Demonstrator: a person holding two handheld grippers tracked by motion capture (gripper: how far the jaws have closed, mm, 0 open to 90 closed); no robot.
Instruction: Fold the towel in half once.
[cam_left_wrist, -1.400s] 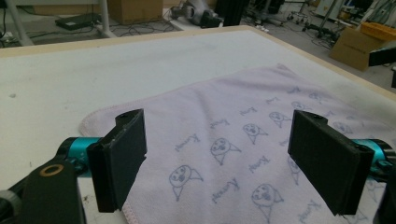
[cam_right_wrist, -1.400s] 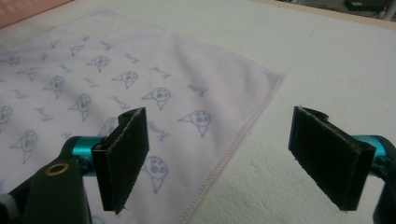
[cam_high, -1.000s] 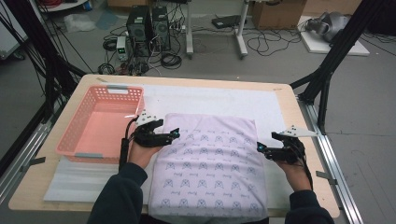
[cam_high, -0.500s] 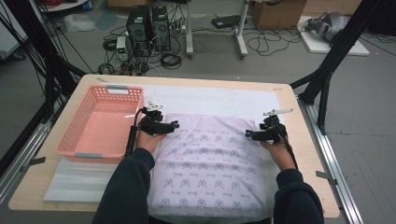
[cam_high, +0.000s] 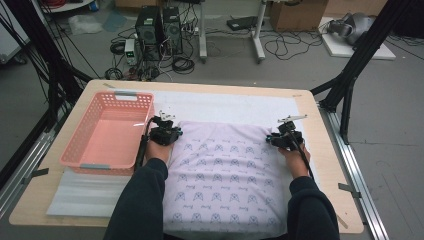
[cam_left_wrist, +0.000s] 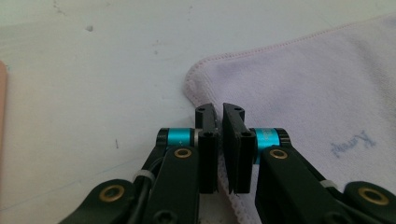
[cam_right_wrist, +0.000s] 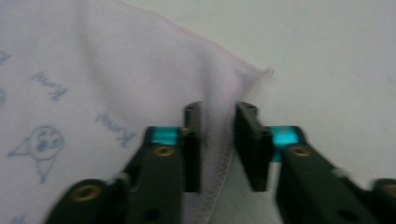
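I am pinching the far left corner of the towel (cam_high: 225, 175), spread at the middle of the tabletop (cam_high: 330, 165), with my left gripper (cam_left_wrist: 219, 122). My right gripper (cam_right_wrist: 219, 122) is straddling the right hem, not yet pressed together; I should close it before lifting evenly.

My high view looks forward and down over the table (cam_high: 320, 165) from the near side — wide. Each gripper view sits low and close, facing along its jaws. All share the towel (cam_high: 225, 170) — its far corners.
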